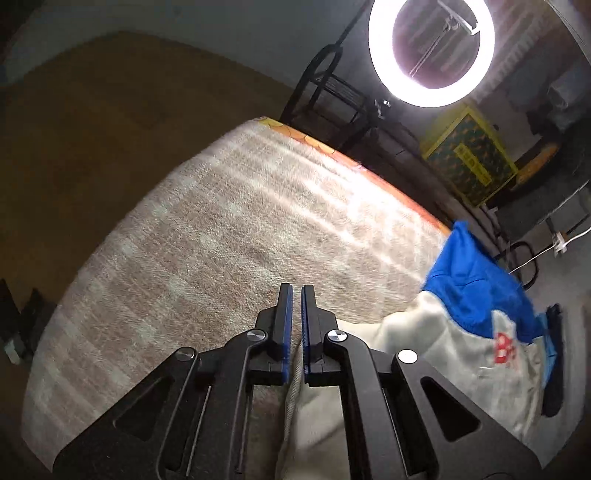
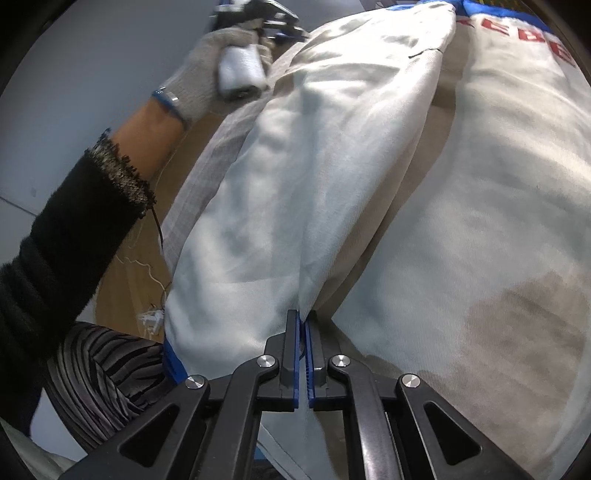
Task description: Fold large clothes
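A large white garment (image 2: pixel 295 192) with blue trim and red letters is lifted off the table. In the left wrist view the garment (image 1: pixel 443 350) hangs to the right and below, its blue part (image 1: pixel 476 280) blurred. My left gripper (image 1: pixel 297 295) has its jaws nearly closed, and white cloth runs up between the pads at their base. My right gripper (image 2: pixel 304 325) is shut on a pinched fold of the white cloth. The left gripper (image 2: pixel 258 18) also shows in the right wrist view, held by a gloved hand (image 2: pixel 207 85) at the cloth's far edge.
A table with a beige woven cover (image 1: pixel 221 229) and an orange edge (image 1: pixel 332 147) lies below the left gripper. A ring light (image 1: pixel 432 51), a black metal rack (image 1: pixel 332 92) and a green-yellow box (image 1: pixel 469 158) stand behind it. The person's black sleeve (image 2: pixel 66 236) is at left.
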`<state>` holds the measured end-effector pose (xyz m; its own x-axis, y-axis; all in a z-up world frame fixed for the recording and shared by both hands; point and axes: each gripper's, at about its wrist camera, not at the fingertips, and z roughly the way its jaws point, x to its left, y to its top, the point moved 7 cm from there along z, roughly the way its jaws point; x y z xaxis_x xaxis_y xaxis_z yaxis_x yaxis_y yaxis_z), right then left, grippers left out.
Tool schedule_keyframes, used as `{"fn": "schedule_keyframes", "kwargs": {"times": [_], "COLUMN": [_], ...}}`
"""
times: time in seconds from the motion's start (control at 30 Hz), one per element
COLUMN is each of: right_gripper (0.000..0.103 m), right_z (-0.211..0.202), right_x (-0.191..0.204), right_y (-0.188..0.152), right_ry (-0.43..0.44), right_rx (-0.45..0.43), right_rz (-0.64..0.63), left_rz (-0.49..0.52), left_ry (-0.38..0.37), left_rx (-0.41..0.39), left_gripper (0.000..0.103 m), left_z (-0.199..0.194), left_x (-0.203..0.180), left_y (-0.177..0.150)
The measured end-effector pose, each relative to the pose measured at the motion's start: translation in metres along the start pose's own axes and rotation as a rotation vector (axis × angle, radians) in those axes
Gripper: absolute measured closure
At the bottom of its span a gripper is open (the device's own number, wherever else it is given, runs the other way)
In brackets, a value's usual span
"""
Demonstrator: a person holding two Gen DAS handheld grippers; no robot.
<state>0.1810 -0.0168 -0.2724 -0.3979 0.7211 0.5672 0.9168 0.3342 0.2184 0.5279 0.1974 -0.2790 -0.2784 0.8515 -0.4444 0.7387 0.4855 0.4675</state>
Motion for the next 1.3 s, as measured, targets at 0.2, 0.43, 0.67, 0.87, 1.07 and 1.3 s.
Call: {"fn": "schedule_keyframes", "kwargs": {"times": [0.2,0.43,0.67,0.87,1.07,1.3], "right_gripper": [0.083,0.071,0.095,0.100,0.094,0.080], "right_z": [-0.001,-0.009,-0.001,0.014,0.010,-0.022], "right_x": [-0.010,-0.002,0.014,0.034,0.020,0.022], "right_y": [0.003,-0.012,-0.033,-0.029,-0.041,-0.040], "right_ry": [0.079,0.140,0.204,0.203,0.112,-0.049], "right_rx": [-0.004,0.024,0.079,0.057,0.065,-0.022], "right_rz": [0.036,0.042,0.024,0.038,0.061,-0.064], "left_rz": [0.100,0.159,0.125,0.094,0.122,0.247], "left_ry": [-0.041,-0.095,-0.141,-0.158,-0.209,-0.040], "left_rx": [-0.023,0.037,0.180,0.251,0.328,0.351], "left_gripper": [0.101,0.077,0.077,0.077,0.073,0.073], "left_z": [-0.076,-0.178,-0.237,-0.252,-0.250,-0.231], "left_x": [-0.003,0.013,0.055,0.069,0.060,0.057], "left_y": [-0.009,-0.083,-0.205,-0.274,-0.328,-0.350]}}
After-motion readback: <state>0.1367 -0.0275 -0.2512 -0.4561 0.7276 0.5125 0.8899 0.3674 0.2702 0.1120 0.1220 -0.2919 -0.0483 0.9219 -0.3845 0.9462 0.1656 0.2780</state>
